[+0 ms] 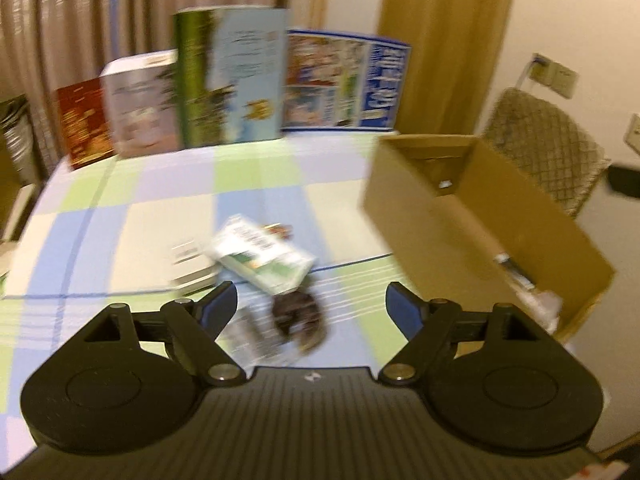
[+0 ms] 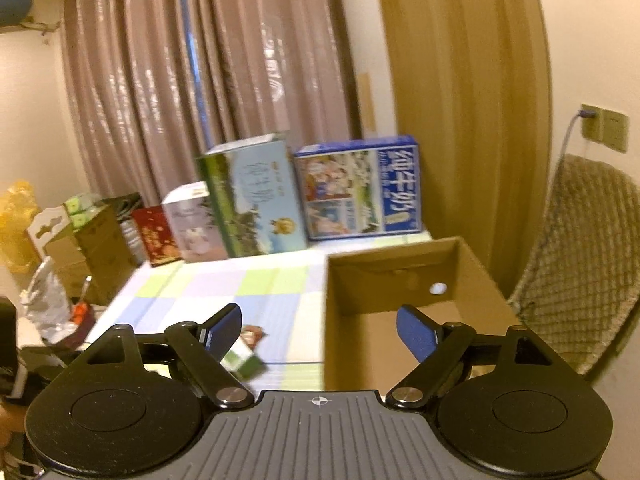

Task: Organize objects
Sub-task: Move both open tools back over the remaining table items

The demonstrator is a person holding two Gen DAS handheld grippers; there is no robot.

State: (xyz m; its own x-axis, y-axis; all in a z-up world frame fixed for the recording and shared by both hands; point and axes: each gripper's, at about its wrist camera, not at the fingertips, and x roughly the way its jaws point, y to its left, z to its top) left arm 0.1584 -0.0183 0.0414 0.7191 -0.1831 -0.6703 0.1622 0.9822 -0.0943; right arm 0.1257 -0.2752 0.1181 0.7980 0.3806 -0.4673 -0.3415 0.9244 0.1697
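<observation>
**Both grippers empty above the table, small packets not yet in the box**

The left gripper (image 1: 312, 304) is held over a table with a checked cloth (image 1: 160, 216) in green, blue and lilac. Its two blue-tipped fingers stand wide apart and nothing is between them. Just ahead of the fingers lies a small heap of things: a white and green carton (image 1: 264, 258) lying flat and turned at an angle, a pale flat packet (image 1: 190, 268) touching its left side, and a dark brown packet (image 1: 298, 318) nearer to the camera. The picture is blurred, so the printing on them cannot be read.

To the right of the heap stands an open cardboard box (image 1: 476, 220); some pale items lie inside, in its near end, but I cannot tell what they are.

The right gripper (image 2: 318, 330) is also spread open and empty. It hangs in front of the same cardboard box (image 2: 356, 320), with its right finger before the box's opening. The white and green carton (image 2: 242, 358) shows just beside its left finger.

At the far edge of the table a row of upright cartons stands before a brown curtain (image 2: 200, 80); among them a tall green and blue carton (image 2: 256, 200) and a blue milk carton (image 2: 360, 188)
</observation>
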